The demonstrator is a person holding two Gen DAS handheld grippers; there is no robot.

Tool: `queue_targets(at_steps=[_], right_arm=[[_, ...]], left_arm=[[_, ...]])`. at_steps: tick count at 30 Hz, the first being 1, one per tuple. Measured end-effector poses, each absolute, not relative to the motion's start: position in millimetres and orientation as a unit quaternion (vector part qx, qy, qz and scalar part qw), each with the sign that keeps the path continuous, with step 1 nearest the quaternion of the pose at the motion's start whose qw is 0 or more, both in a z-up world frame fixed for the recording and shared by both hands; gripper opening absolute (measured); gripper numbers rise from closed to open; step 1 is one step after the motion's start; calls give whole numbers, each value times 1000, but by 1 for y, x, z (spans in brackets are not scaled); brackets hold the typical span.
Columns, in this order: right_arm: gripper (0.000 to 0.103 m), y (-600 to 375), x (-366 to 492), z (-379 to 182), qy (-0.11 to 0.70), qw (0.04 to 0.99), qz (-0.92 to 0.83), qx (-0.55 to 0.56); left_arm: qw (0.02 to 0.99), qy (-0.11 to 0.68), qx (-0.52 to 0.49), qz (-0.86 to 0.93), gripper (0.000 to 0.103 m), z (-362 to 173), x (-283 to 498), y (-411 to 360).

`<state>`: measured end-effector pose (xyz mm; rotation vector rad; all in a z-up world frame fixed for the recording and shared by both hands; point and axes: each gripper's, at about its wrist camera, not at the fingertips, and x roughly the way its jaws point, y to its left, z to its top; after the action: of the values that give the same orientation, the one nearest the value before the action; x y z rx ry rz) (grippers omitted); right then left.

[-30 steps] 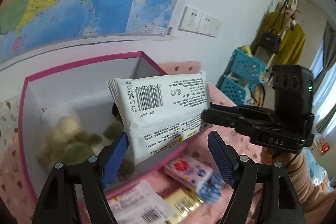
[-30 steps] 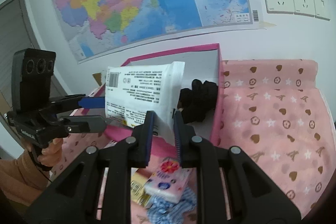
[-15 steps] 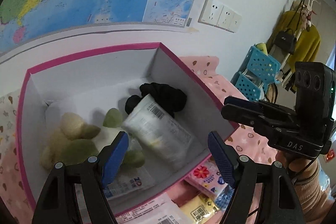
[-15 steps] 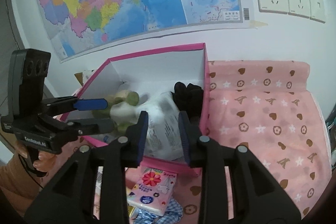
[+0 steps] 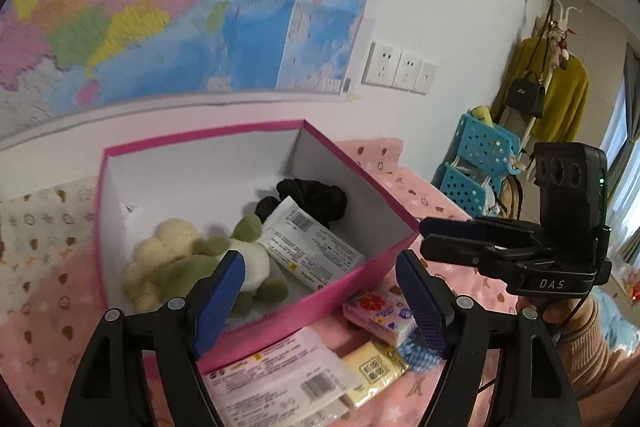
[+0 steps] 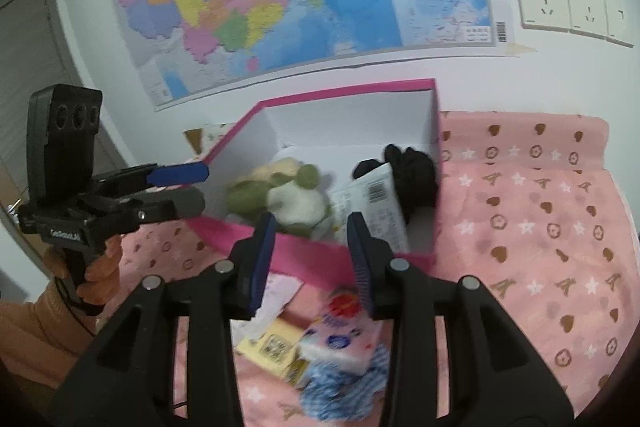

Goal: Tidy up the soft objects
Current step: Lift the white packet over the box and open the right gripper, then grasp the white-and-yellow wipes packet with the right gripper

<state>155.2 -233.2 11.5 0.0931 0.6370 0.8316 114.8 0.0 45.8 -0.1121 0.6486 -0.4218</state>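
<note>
A pink box (image 5: 356, 281) with white walls holds a green and cream plush toy (image 5: 200, 259), a black cloth (image 5: 316, 197) and a white wipes packet (image 5: 310, 247) lying flat between them. My left gripper (image 5: 320, 303) hovers open over the box's near wall, nothing between its fingers. My right gripper (image 6: 312, 263) is just in front of the near wall (image 6: 312, 259); its jaws are opening and empty, and the packet (image 6: 376, 211) lies beyond them in the box. Each gripper shows in the other's view: the right one (image 5: 426, 237), the left one (image 6: 200, 187).
On the pink patterned cloth (image 6: 540, 227) before the box lie a pink tissue pack (image 5: 380, 315), a yellow packet (image 5: 374, 371), a large white packet (image 5: 276, 387) and a blue checked cloth (image 6: 344, 387). A map and sockets (image 6: 568, 3) are on the wall behind. Blue baskets (image 5: 480, 163) stand at the right.
The white packet, held by the right gripper above the box a second ago, now lies inside the box. The right jaws have widened and drawn back. The left gripper has shifted a little.
</note>
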Motion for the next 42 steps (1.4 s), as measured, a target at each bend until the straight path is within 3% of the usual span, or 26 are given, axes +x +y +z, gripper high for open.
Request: queue_targets(at_steps=[5, 23, 33, 42], right_arm=[[48, -226, 131, 6, 306, 848, 431, 45], [48, -154, 92, -71, 376, 812, 441, -70], [49, -130, 93, -87, 346, 839, 386, -168], [49, -131, 104, -78, 336, 850, 382, -138]], left_arm=[[931, 295, -67, -202, 79, 46, 86, 15], [898, 388, -136, -159, 80, -40, 59, 53], [888, 413, -132, -156, 80, -62, 56, 53], [891, 417, -103, -149, 80, -68, 61, 50]])
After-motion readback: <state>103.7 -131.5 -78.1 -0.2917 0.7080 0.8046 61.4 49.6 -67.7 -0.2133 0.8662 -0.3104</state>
